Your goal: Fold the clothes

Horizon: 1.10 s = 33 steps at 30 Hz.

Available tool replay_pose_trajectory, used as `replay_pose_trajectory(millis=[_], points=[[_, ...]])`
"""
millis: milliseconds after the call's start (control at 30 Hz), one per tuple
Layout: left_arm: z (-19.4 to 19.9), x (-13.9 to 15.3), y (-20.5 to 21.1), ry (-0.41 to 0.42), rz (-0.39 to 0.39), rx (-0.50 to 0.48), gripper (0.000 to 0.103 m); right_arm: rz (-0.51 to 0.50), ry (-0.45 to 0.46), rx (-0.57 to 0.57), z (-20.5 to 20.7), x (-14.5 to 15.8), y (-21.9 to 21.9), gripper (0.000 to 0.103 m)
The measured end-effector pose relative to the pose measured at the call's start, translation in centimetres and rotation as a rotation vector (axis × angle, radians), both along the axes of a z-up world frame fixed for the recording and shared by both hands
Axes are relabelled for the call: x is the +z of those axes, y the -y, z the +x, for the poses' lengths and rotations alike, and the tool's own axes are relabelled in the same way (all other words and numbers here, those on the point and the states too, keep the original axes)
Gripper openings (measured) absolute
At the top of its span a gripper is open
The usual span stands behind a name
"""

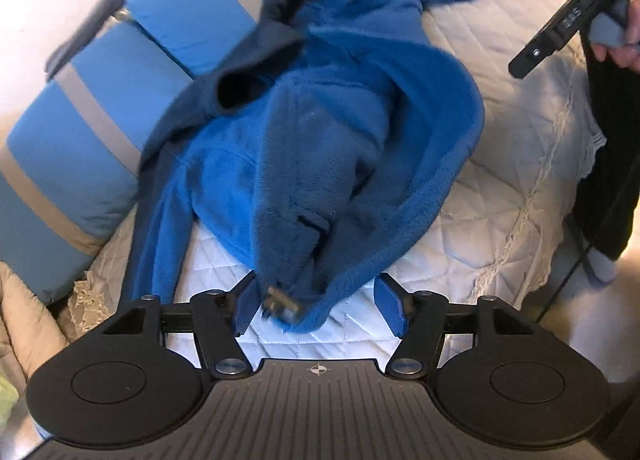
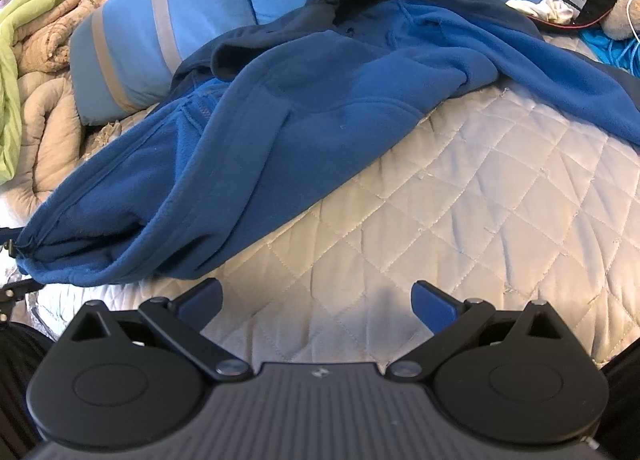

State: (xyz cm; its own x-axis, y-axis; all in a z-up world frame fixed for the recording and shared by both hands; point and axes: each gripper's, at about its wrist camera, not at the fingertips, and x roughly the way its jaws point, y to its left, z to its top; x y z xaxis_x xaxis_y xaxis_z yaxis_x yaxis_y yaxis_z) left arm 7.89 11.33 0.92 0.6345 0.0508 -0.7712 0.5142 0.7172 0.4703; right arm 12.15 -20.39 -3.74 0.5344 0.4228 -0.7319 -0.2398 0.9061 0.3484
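In the left wrist view, the blue fleece jacket (image 1: 320,132) lay crumpled across the quilted white bedspread (image 1: 500,164), filling the centre of the frame. Its dark navy collar (image 1: 256,76) sat toward the upper left, against the blue pillows with grey stripes (image 1: 104,108). The left tongs (image 1: 320,308) stood released at the lower centre, jaws spread apart. A corner of the jacket hem with a blurred zipper pull (image 1: 282,304) lay between the jaws, close to the left-hand blue pad; whether fabric touched the pad could not be told. The right tongs (image 1: 560,28) appeared at the upper right edge, seen from the side and held by a hand (image 1: 624,44).

In the right wrist view, the right tongs (image 2: 316,300) were released, jaws wide apart, above bare bedspread (image 2: 460,200) at the lower centre. The jacket (image 2: 280,108) spread from the lower left to the upper right of the frame, its near hem just beside the left-hand pad. A beige quilted blanket (image 2: 44,100) and a green cloth (image 2: 12,72) lay at the left edge.
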Motion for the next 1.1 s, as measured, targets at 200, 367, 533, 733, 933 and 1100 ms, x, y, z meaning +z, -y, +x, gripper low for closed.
replay_pose_trajectory(millis=[200, 367, 533, 733, 933, 1100], points=[[2.2, 0.4, 0.7, -0.058, -0.021, 0.051, 0.059, -0.004, -0.001, 0.008, 0.1, 0.0, -0.2, 0.103], [2.4, 1.3, 1.0, -0.065, -0.06, 0.052, 0.014, -0.001, -0.009, 0.008, 0.3, -0.1, 0.0, 0.103], [0.8, 1.6, 1.2, -0.01, -0.02, 0.009, 0.01, 0.007, -0.011, 0.015, 0.2, -0.1, 0.0, 0.103], [-0.8, 1.1, 1.6, 0.072, 0.074, -0.069, 0.01, 0.033, -0.005, 0.026, 0.1, 0.0, 0.1, 0.103], [-1.9, 1.0, 2.1, 0.117, 0.092, -0.093, 0.01, 0.079, 0.026, 0.045, -0.4, 0.7, 0.0, 0.103], [-3.3, 0.6, 2.8, 0.146, 0.145, -0.11, 0.01, 0.076, 0.135, 0.028, -1.4, 1.9, 0.1, 0.103]])
